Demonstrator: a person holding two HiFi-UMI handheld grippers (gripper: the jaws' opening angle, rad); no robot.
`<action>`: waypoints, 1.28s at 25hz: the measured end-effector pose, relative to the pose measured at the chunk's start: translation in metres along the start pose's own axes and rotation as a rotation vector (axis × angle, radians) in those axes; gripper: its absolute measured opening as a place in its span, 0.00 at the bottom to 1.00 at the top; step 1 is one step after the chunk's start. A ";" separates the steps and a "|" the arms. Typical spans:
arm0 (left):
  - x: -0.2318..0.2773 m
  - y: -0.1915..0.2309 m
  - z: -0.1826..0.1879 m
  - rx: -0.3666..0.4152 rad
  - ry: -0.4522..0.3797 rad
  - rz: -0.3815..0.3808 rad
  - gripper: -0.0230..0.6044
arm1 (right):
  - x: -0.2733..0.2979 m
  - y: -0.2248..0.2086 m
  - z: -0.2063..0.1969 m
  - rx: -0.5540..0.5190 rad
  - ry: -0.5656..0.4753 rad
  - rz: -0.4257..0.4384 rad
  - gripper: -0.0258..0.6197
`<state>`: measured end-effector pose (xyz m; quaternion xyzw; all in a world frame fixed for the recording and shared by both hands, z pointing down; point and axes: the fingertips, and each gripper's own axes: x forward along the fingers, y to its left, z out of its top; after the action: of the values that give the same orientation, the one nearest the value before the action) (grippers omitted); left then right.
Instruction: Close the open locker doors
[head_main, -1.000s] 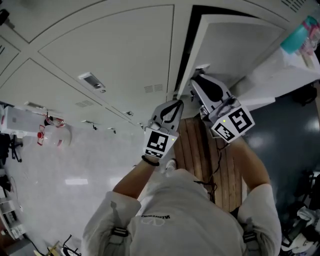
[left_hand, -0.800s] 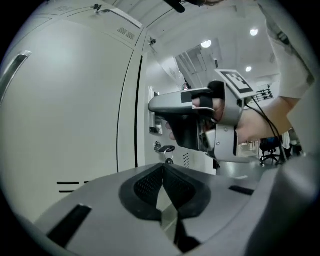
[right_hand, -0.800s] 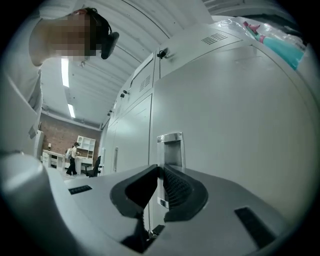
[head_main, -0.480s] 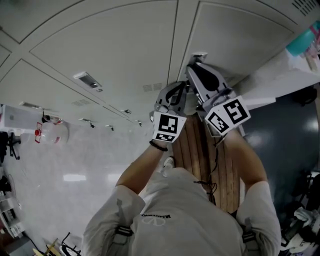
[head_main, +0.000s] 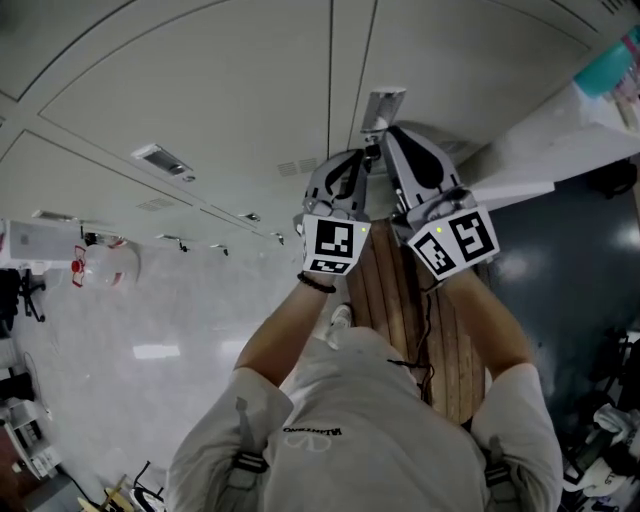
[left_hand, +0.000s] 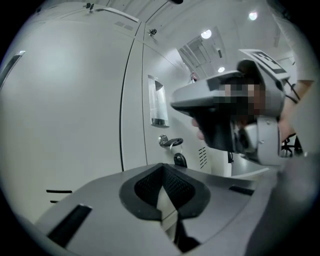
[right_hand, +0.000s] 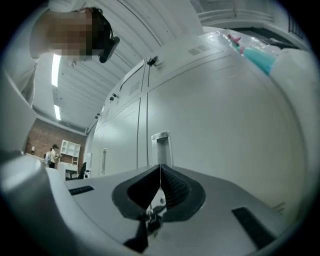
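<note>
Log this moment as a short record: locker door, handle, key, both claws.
locker door: closed, in line with its neighbours
handle: metal recess near the door's edge
key: in the door, under the handle
left claw: shut, empty, close to the key
right claw: shut, aimed at the handle

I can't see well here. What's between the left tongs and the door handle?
A key in its lock, with a black fob hanging. The left gripper view shows it, under the handle, above the left tongs.
</note>
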<state>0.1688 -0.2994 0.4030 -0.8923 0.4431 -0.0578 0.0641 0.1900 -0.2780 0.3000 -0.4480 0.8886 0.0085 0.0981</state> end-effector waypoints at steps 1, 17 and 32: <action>0.000 -0.002 0.000 0.007 -0.003 -0.007 0.04 | -0.020 0.001 -0.005 0.000 -0.002 -0.025 0.06; -0.048 -0.254 -0.141 0.019 0.093 -0.515 0.04 | -0.334 -0.036 -0.187 -0.053 0.240 -0.593 0.05; 0.014 -0.401 -0.173 0.002 0.008 -0.621 0.22 | -0.433 -0.068 -0.261 -0.030 0.213 -0.815 0.05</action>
<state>0.4640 -0.0813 0.6403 -0.9847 0.1497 -0.0788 0.0427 0.4517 -0.0016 0.6396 -0.7628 0.6434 -0.0644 -0.0055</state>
